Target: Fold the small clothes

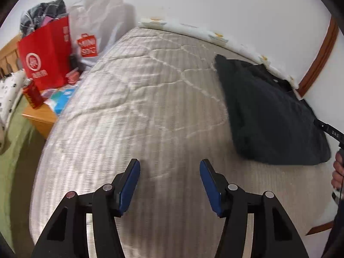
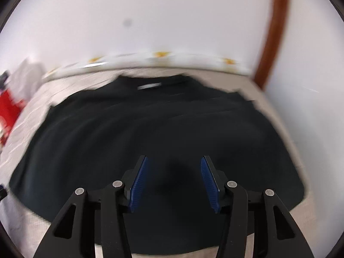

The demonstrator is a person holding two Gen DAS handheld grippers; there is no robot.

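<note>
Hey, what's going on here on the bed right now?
A person with a gripper in each hand is folding clothes. A dark garment lies on the quilted bed cover. The right gripper is above it, jaws open, holding nothing. The left gripper is over bare cover, jaws open too.

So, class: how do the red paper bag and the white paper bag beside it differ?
The red bag stands in front; the white bag stands behind it. Dark clothing bulges from the red bag; nothing shows in the white bag's top. The white bag looks taller. Both stand upright beside the bed.
</note>
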